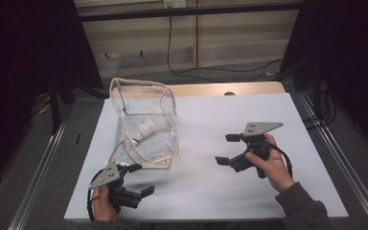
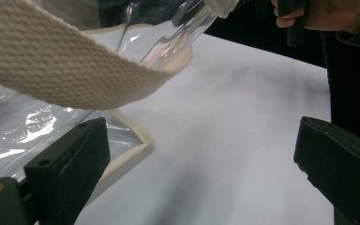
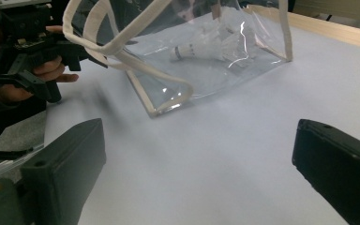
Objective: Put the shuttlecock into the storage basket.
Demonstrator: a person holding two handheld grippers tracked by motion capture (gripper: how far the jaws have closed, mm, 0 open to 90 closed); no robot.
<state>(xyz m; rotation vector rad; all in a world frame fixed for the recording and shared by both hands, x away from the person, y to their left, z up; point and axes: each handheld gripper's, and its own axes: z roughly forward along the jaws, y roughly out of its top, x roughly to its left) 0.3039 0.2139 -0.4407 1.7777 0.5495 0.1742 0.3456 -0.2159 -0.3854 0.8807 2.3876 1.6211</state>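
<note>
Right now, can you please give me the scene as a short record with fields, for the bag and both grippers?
bag: clear plastic bag with cream trim, lying on the white table cover
contents: white shuttlecock inside the bag
handle: cream strap looping just in front of the left gripper
left gripper: open, empty, near the bag's front corner
right gripper: open, empty, apart from the bag

No readable text, labels, brands or numbers anywhere. Clear plastic bag with cream webbing trim: unmarked. White feather shuttlecock inside the bag has a dark band at its base, too small to read.
</note>
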